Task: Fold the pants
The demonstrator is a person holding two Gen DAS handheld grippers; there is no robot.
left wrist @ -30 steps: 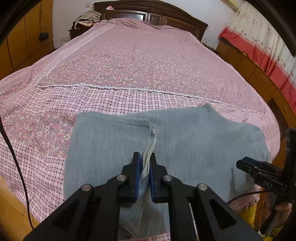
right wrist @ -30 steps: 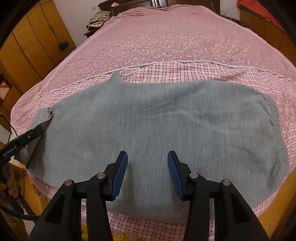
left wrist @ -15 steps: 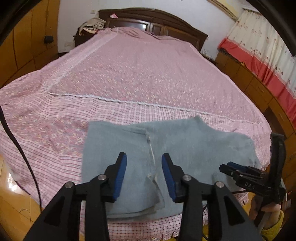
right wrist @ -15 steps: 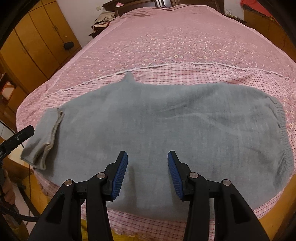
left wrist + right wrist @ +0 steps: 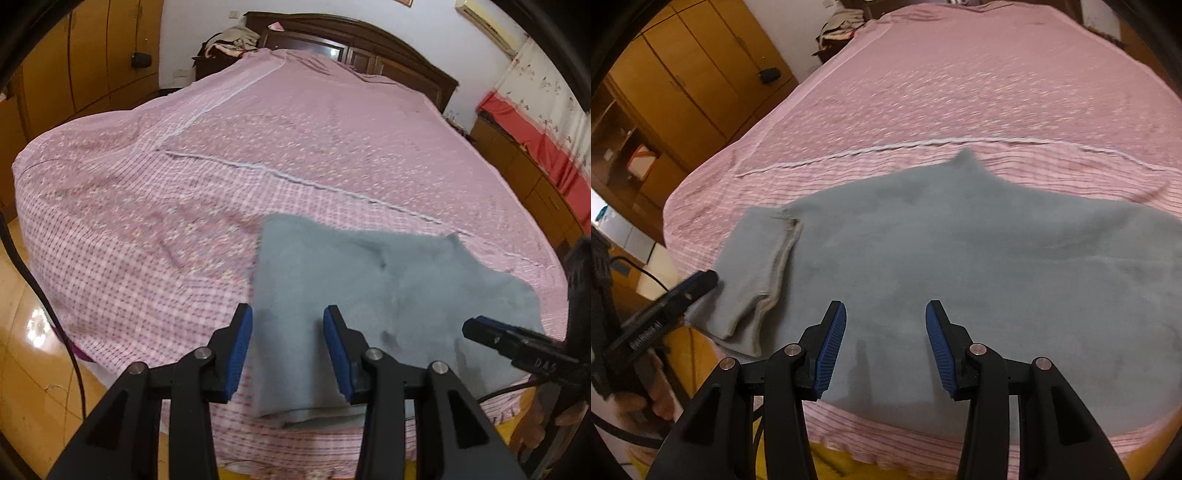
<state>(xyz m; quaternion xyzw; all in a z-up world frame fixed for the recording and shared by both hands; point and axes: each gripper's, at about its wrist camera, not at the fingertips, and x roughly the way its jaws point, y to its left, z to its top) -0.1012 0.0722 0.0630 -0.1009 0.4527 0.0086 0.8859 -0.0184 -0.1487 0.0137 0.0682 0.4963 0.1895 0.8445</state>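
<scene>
Pants [image 5: 960,258] lying soft and floppy on the bed [image 5: 295,129]; both hand-held grippers, left [image 5: 288,350] and right [image 5: 886,347], hanging open, empty; I'd be pinching the bed-edge hem.

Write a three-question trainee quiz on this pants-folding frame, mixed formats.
1. True or false: the left hand-held gripper is clamped on the grey pants.
2. Multiple choice: the turned-back end of the pants lies nearest which tool? A) left hand-held gripper B) right hand-held gripper C) neither is in view.
3. Short answer: what do the pants lie on?

Key
1. False; its jaws have just been opening, and both hand-held grippers stand open and hold nothing.
2. A.
3. The pink patterned bedspread, at the bed's near edge.
</scene>
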